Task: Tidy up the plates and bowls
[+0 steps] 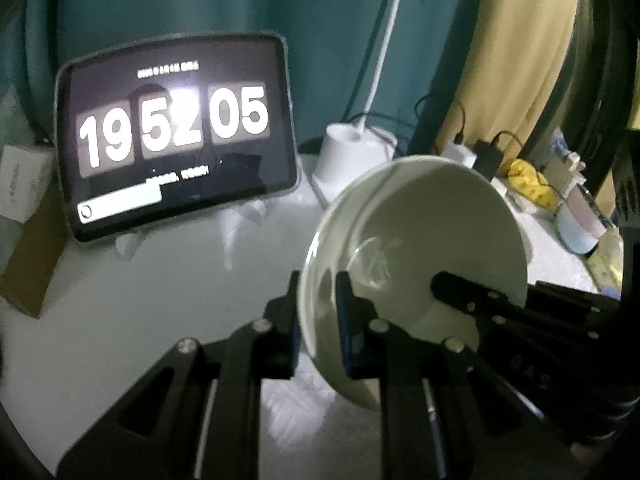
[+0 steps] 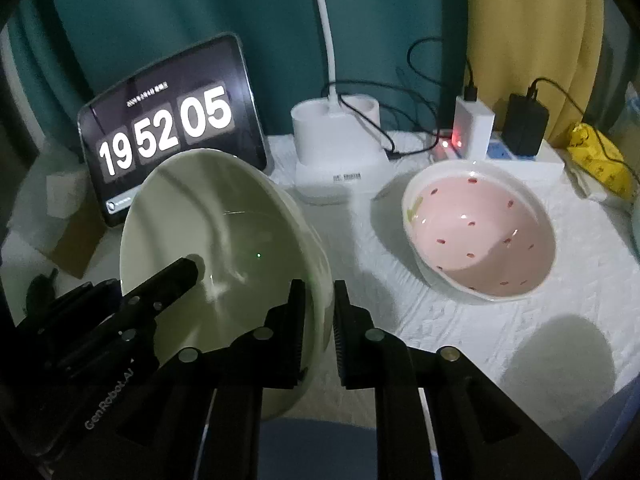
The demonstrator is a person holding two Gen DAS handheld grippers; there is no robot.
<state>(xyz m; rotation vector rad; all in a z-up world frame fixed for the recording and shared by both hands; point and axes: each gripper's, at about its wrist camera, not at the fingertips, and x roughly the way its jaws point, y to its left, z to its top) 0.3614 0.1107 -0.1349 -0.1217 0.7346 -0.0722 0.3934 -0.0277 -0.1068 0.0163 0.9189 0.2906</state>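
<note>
Both grippers clamped on pale green bowl, tilted above white table.
Left gripper (image 1: 318, 312) pinches one rim of the green bowl (image 2: 224, 248), right gripper (image 2: 320, 320) the opposite rim; pink dotted bowl (image 2: 484, 236) sits right, apart.

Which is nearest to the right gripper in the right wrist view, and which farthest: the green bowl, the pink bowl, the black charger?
1. Green bowl: its rim is clamped in the jaws of the right gripper, low left.
2. Pink bowl: on the table, right of centre.
3. Black charger: at the back right, by the curtain.
</note>
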